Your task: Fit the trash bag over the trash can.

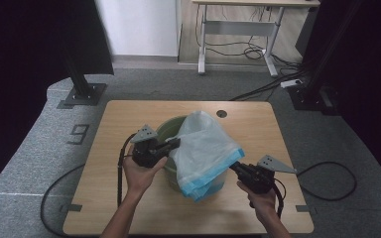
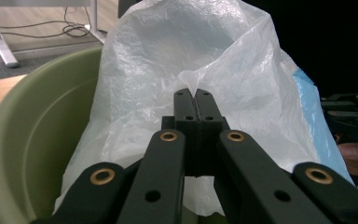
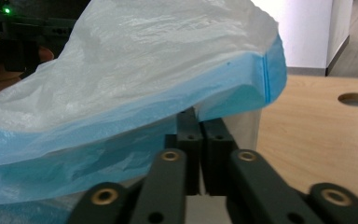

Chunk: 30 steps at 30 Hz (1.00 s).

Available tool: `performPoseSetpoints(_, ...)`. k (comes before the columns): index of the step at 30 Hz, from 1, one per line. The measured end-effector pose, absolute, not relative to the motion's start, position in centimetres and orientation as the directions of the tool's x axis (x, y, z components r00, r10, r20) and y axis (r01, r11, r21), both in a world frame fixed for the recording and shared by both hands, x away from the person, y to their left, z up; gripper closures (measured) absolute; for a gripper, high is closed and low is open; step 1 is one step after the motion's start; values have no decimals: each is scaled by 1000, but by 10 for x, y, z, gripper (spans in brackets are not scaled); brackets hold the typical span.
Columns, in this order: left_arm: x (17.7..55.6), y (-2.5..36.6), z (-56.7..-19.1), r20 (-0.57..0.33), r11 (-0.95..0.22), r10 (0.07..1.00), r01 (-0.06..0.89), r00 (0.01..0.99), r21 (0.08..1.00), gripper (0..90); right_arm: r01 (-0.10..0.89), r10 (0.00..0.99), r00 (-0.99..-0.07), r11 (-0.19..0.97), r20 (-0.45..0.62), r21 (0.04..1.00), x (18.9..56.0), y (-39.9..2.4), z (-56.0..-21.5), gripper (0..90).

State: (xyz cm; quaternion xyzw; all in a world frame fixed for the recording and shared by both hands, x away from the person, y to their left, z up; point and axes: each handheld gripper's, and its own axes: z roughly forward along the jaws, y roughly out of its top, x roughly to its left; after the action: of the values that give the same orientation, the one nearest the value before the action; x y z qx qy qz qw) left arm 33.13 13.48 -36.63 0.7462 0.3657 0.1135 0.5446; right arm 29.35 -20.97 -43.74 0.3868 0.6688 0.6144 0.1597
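Wooden worktop [image 1: 129, 119] with a round hole [image 1: 222, 113] near its far edge, grey carpet [image 1: 39, 144] marked with a 9 [image 1: 80, 134], black stands [image 1: 82, 84] either side, white desk [image 1: 238, 29] and tangled cables [image 1: 238, 49] behind.

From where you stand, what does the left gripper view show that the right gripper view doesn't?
Left gripper view: the green bin's hollow inside, and the left gripper pinching a fold of the bag's white film.

Right gripper view: the wooden table with its round hole, and the right gripper shut at the bag's blue hem; whether it pinches the hem, I cannot tell.

Both: the white plastic bag, and the opposite hand and gripper at the edge of the picture.
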Motion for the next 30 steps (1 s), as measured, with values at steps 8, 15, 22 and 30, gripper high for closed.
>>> performPoseSetpoints(8, 337, 148, -360, -252, -104, 675, 427, 693, 898, 900, 283, 741, -634, -45, 223, 958, 301, -220, -415, 889)
performPoseSetpoints(15, 347, 156, -352, -249, -103, 688, 431, 681, 896, 900, 268, 775, -603, -26, 188, 963, 323, -228, -390, 889)
performPoseSetpoints(22, 355, 170, -340, -255, -99, 699, 443, 668, 891, 900, 261, 810, -574, 41, 121, 965, 350, -224, -373, 889)
performPoseSetpoints(30, 357, 177, -343, -265, -84, 708, 451, 655, 888, 900, 280, 803, -580, 40, 135, 959, 367, -219, -379, 888)
